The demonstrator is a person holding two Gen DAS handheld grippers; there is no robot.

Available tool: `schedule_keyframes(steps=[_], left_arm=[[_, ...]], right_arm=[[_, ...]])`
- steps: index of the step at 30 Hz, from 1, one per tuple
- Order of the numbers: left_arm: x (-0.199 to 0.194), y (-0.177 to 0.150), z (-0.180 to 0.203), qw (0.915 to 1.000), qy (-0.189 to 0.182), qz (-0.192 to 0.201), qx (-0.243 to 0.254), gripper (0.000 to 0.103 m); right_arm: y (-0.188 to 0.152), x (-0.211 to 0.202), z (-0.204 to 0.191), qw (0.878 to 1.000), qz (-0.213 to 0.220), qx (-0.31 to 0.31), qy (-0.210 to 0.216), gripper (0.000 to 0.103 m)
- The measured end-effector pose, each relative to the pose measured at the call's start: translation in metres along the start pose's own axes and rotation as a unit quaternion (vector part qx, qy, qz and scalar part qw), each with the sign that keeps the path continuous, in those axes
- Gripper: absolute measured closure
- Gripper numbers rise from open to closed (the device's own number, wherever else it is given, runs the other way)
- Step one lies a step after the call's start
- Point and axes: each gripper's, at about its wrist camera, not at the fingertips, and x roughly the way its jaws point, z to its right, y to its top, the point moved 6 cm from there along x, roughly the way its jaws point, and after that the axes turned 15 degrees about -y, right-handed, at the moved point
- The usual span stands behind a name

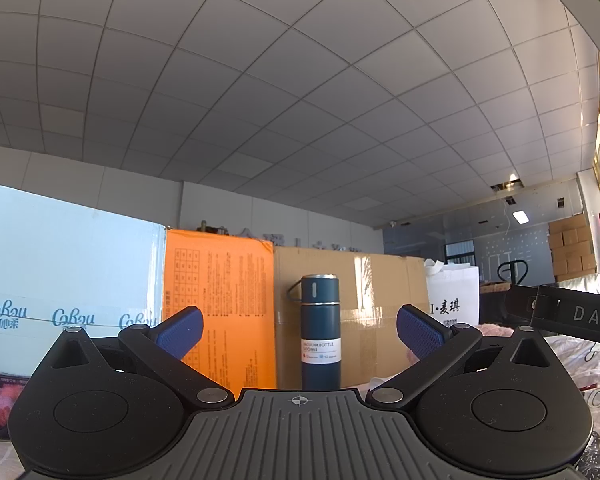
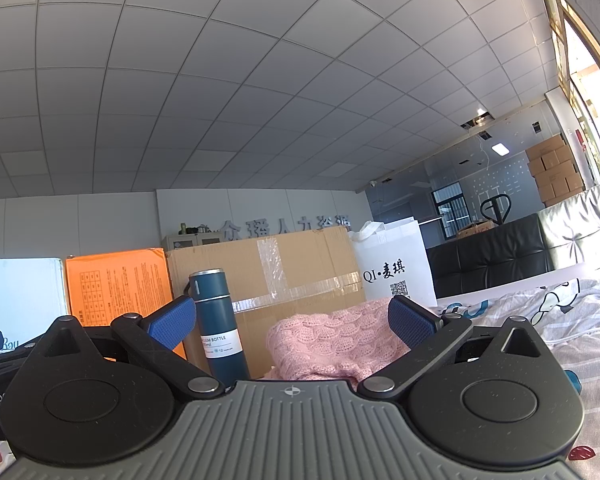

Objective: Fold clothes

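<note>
A pink knitted garment point(image 2: 332, 340) lies bunched on the bed, just ahead of my right gripper point(image 2: 294, 324), which is open and empty with blue pads wide apart. My left gripper point(image 1: 300, 332) is also open and empty, pointing level at a dark blue vacuum bottle point(image 1: 320, 332). Only a sliver of the pink garment point(image 1: 496, 328) shows in the left wrist view, behind the right finger. Both grippers tilt upward, so most of each view is ceiling.
The vacuum bottle point(image 2: 218, 320) stands upright before a cardboard box point(image 2: 292, 276). An orange box point(image 1: 220, 312), a pale blue box point(image 1: 60, 292) and a white paper bag point(image 2: 396, 272) line the back. A patterned bedsheet point(image 2: 560, 320) spreads right. The other gripper's body point(image 1: 572, 316) intrudes at right.
</note>
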Motion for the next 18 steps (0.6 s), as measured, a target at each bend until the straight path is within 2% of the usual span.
schedule_keyframes(steps=[18], left_arm=[[-0.0003, 0.004, -0.0032, 0.9999, 0.005, 0.008, -0.004, 0.0]], right_arm=[[0.0004, -0.0003, 0.0001, 1.0, 0.004, 0.003, 0.0, 0.0]])
